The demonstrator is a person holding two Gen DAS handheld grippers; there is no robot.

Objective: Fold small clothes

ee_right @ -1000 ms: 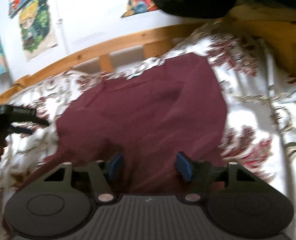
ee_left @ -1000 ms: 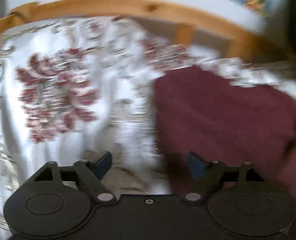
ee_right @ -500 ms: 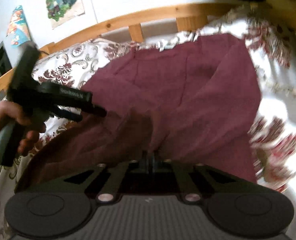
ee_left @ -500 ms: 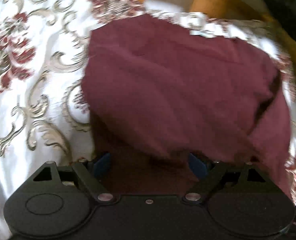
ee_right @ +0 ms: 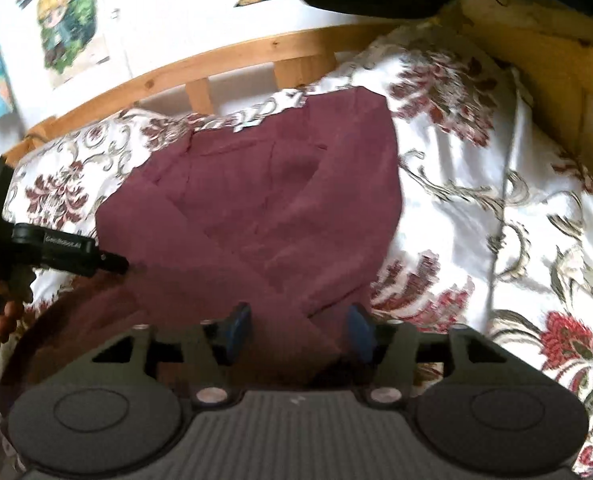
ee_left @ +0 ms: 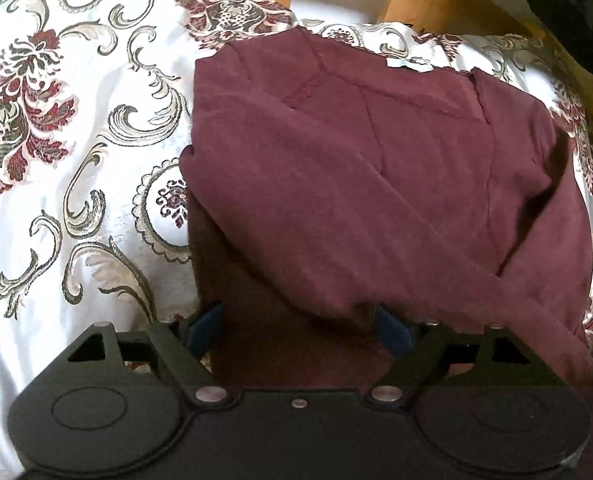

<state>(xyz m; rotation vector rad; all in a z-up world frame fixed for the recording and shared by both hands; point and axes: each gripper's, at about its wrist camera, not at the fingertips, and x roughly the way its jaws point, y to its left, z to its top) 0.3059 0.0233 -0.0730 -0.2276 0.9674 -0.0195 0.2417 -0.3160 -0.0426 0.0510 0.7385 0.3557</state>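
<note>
A maroon garment [ee_left: 356, 168] lies partly folded on a floral bedspread [ee_left: 76, 140], with a white label at its far edge. It also shows in the right wrist view [ee_right: 280, 208]. My left gripper [ee_left: 298, 328] is open, its blue pads either side of the garment's near edge. My right gripper [ee_right: 298, 332] is open over the garment's near fold. The left gripper also shows from the side in the right wrist view [ee_right: 108, 260], at the garment's left edge.
A wooden bed rail [ee_right: 232, 60] runs along the far side, with a white wall and posters [ee_right: 68, 20] behind. A dark object [ee_left: 576, 12] hangs at the upper right. The bedspread [ee_right: 516, 220] extends to the right.
The right gripper shut on the garment half a second ago and has since opened. The left gripper swung from the bedspread onto the garment's near edge.
</note>
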